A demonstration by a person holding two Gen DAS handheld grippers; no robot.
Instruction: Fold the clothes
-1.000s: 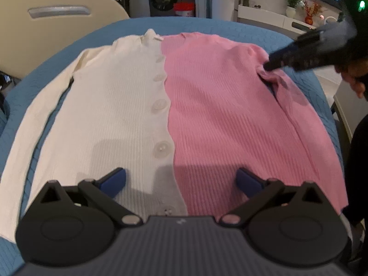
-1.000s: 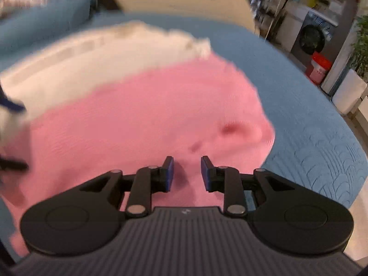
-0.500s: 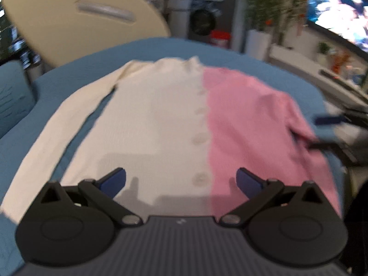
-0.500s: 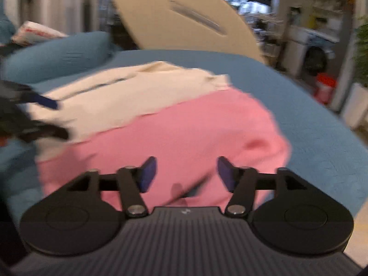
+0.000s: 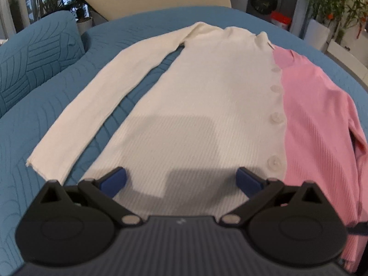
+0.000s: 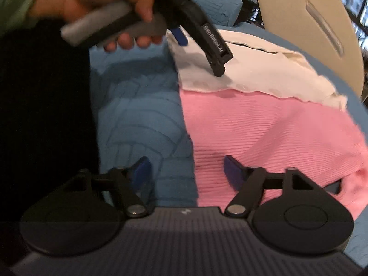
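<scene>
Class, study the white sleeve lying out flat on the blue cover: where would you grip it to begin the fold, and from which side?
Probably the cuff of the white sleeve. It is the free end lying flat and clear of the cardigan body, so come from the outer left with the open left gripper.

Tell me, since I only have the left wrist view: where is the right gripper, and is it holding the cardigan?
Observer: The right gripper is open and holds nothing. It hovers at the hem of the pink half.
Operator: On the fabric or off it?
Observer: Astride the edge: one finger is over the blue cover, the other over pink knit.
Operator: How does my own gripper look from there?
Observer: The left gripper, held by the left hand, is over the white half near its hem, clamping nothing.
</scene>
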